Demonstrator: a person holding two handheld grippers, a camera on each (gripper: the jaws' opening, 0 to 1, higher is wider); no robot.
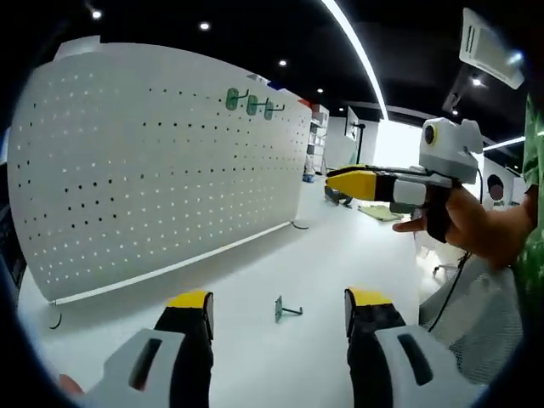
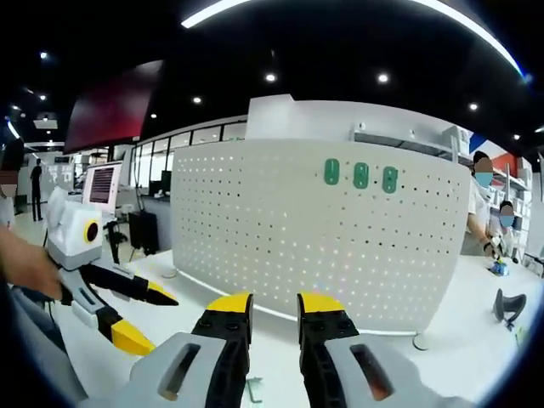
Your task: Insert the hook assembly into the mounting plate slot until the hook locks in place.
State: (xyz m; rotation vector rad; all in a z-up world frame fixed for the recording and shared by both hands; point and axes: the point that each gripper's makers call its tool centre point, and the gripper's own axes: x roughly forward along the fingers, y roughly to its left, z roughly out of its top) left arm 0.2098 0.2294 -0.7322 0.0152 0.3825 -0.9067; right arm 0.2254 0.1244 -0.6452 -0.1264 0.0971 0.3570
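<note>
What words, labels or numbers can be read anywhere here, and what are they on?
No text can be read in either view.
Monitor: lines show on its screen, too small and blurred to read.
Pegboard and the green hooks on it: no lettering visible.
Loose hook on the table: no marking visible.

The white pegboard (image 1: 161,161) reads as painted sheet metal, matt and smooth, its face punched with rows of small holes, and the three green hooks (image 1: 251,104) up on it look like glossy plastic plates. Down on the smooth white table (image 1: 280,255), which has a soft sheen, the loose hook (image 1: 286,309) shows thin grey metal wire. The left gripper (image 1: 279,308) has matt black jaws with yellow tips and a pale grey plastic shell.
</note>
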